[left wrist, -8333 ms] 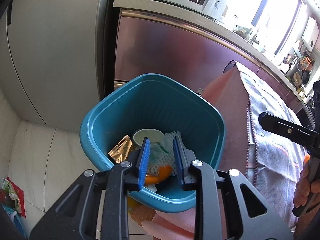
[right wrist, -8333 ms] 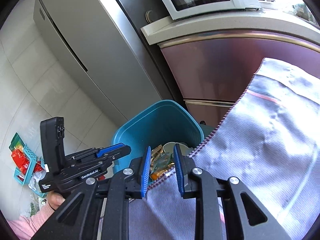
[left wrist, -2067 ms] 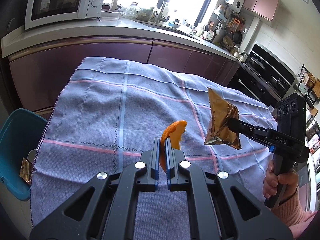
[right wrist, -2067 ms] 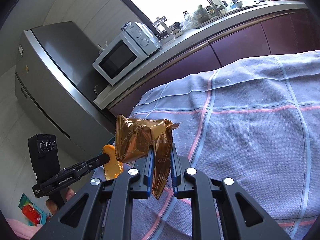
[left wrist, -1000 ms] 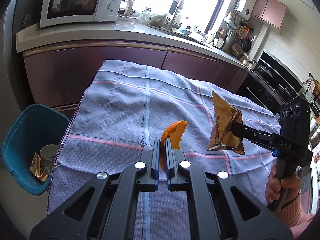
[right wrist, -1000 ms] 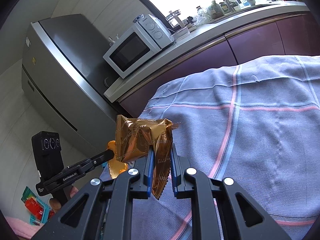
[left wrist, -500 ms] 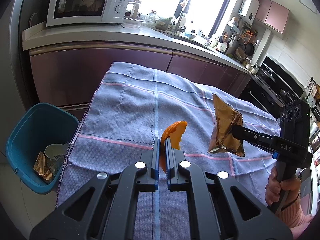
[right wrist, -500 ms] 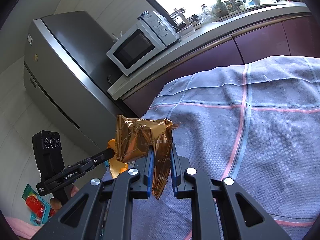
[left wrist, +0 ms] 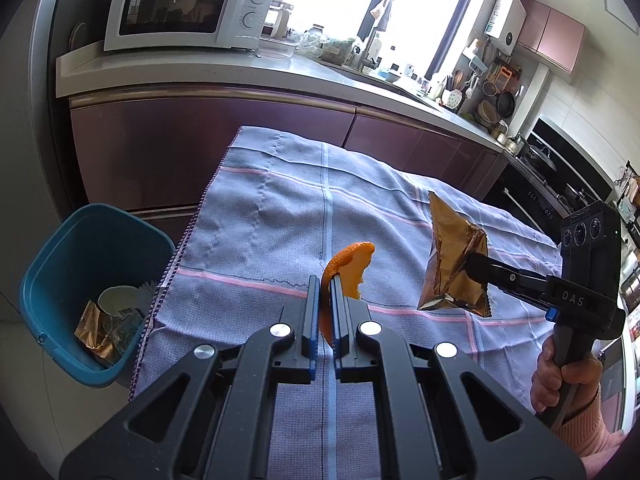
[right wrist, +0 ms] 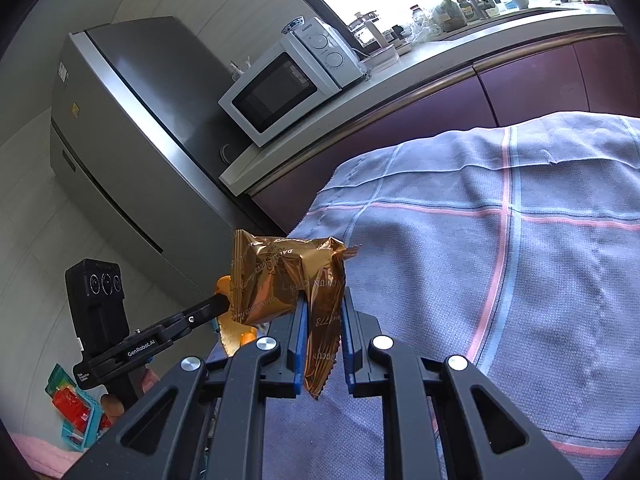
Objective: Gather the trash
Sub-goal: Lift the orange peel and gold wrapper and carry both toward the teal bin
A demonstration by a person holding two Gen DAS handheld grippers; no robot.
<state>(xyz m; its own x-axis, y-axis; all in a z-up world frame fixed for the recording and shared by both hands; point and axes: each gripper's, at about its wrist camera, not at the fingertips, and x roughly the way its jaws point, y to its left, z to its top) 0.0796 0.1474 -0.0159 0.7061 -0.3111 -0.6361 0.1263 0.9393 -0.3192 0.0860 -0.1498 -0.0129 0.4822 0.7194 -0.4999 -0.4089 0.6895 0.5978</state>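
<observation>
**Both grippers loaded, trash bin to the left of the fingers**

While both tools are raised over the cloth-covered table [left wrist: 256, 216], each one carries a single item of trash. The left gripper [left wrist: 325, 312] has its blue pads drawn close together on a curved orange peel [left wrist: 347, 264]; the peel stands up between the fingers and curls over past their tips. The right gripper [right wrist: 322, 320] pinches a crumpled gold snack wrapper [right wrist: 288, 276] by its lower part, with the bulk of the wrapper rising above and to the left of the fingertips and a serrated edge hanging down between the pads.

In the left wrist view, the right gripper [left wrist: 470, 266] enters from the right of the fingers, level with the peel, holding the gold snack wrapper [left wrist: 452, 264] clear of the cloth. In the right wrist view, the left gripper [right wrist: 218, 304] lies to the left of the fingers, its tip partly hidden behind the wrapper, with a bit of orange peel [right wrist: 224, 284] showing there.

The blue trash bin [left wrist: 64, 264] stands on the floor, to the left of the left fingers and below the table edge. It holds a gold wrapper [left wrist: 94, 330], a white cup [left wrist: 118, 300] and other scraps. A microwave [left wrist: 182, 6] sits on the counter beyond the fingers; a refrigerator [right wrist: 132, 152] stands left of it.
</observation>
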